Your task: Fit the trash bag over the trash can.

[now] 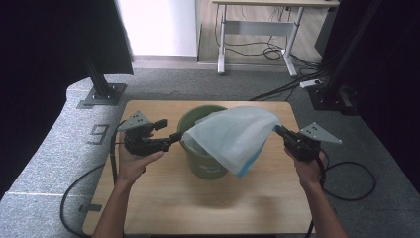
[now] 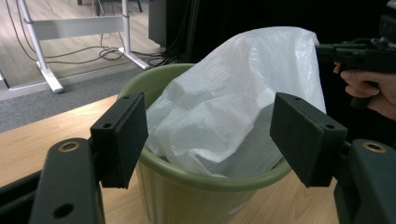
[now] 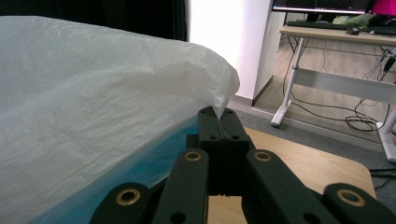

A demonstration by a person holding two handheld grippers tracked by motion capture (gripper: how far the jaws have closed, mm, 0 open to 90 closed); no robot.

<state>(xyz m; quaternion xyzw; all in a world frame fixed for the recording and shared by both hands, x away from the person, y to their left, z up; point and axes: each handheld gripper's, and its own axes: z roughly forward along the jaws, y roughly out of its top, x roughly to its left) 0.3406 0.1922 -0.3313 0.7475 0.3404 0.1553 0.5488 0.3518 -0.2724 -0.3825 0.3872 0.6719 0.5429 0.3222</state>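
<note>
A green plastic bin (image 1: 203, 166) stands on the wooden table (image 1: 163, 198). A white bag (image 1: 233, 136) with a blue underside is draped half in the bin and stretched out to the right. My right gripper (image 1: 278, 130) is shut on the bag's corner, and the right gripper view shows its jaws (image 3: 222, 121) pinching the thin edge of the bag (image 3: 93, 93). My left gripper (image 1: 176, 136) is at the bin's left rim. In the left gripper view it (image 2: 210, 135) stands open, with the bin (image 2: 187, 196) and the bag (image 2: 233, 93) just beyond its pads and nothing pressed between them.
A white desk frame (image 1: 257, 29) with cables under it stands on the floor behind the table. Black stand bases (image 1: 101, 94) sit at the table's far corners. Gripper cables (image 1: 356, 183) trail over the grey carpet on both sides.
</note>
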